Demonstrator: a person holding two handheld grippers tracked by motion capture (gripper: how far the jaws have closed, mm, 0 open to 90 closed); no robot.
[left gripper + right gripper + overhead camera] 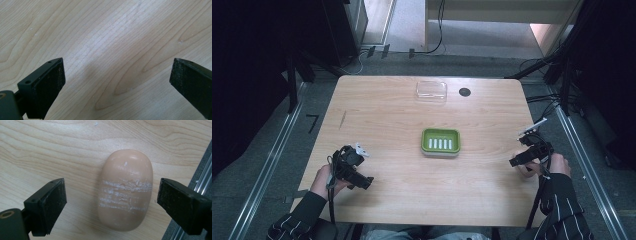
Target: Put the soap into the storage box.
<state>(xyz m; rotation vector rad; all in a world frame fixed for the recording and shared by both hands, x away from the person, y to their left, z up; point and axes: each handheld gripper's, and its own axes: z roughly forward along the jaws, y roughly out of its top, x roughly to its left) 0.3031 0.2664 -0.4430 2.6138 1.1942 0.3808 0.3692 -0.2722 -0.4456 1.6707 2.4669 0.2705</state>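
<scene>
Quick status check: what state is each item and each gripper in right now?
Soap bar: lying flat on the table near its right edge, scuffed with white marks, between open jaws, not gripped.
Green soap dish: upright, empty, mid-table.
Clear lid: off the dish, at the far edge.
Right gripper: open, straddling the soap.
Left gripper: open over bare wood.

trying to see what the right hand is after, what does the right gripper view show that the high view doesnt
Right gripper view: a peach oval soap bar lying on the wood between the open jaws of the right gripper, with white scrape lines across it.

High view: the green soap dish mid-table, a clear plastic lid beyond it, and the left gripper, also open.

Both: the wooden table and the right gripper near its right edge.
</scene>
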